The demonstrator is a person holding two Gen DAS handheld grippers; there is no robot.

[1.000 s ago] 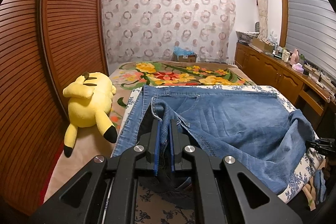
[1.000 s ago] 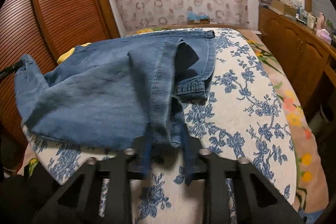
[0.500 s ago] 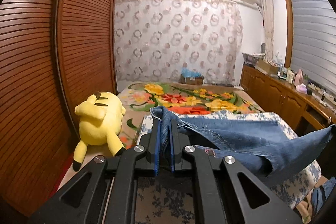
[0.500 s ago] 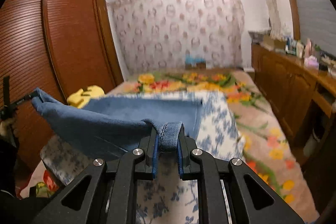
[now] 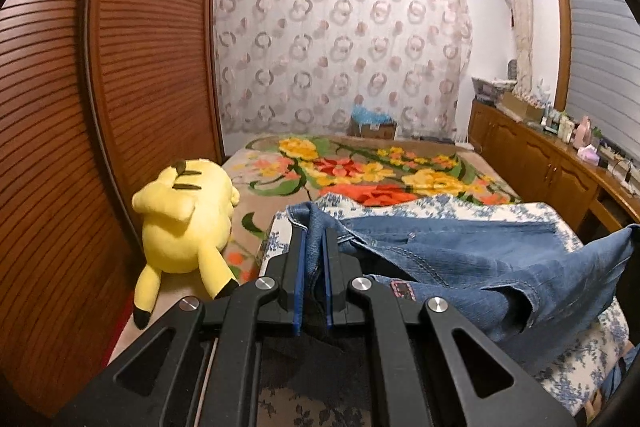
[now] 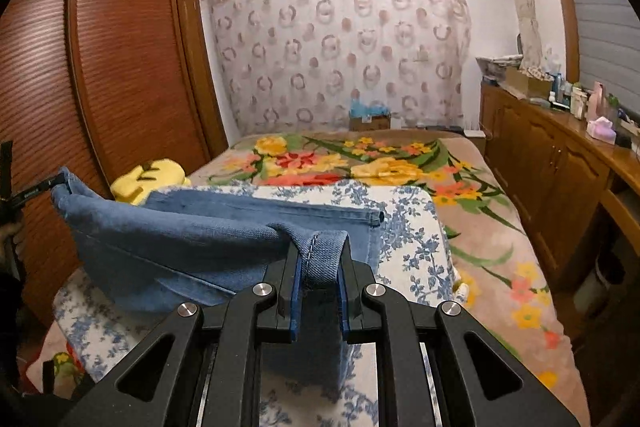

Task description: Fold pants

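Note:
Blue denim pants (image 5: 460, 259) hang lifted over a blue-and-white floral cloth (image 5: 500, 209) on the bed. My left gripper (image 5: 314, 239) is shut on a bunched edge of the pants near the waistband. My right gripper (image 6: 318, 259) is shut on a folded hem of the pants (image 6: 192, 235). The fabric stretches in the air between both grippers, with its far part still lying on the cloth (image 6: 412, 227). The left gripper shows at the left edge of the right wrist view (image 6: 60, 183).
A yellow plush toy (image 5: 188, 215) lies at the bed's left side by the wooden louvred wardrobe (image 5: 132, 67). A flowered blanket (image 5: 360, 167) covers the far bed. A wooden sideboard (image 6: 560, 163) with bottles runs along the right wall.
Both grippers have lifted the pants off the bed and raised them; the fabric that lay flat a second ago now hangs stretched between them.

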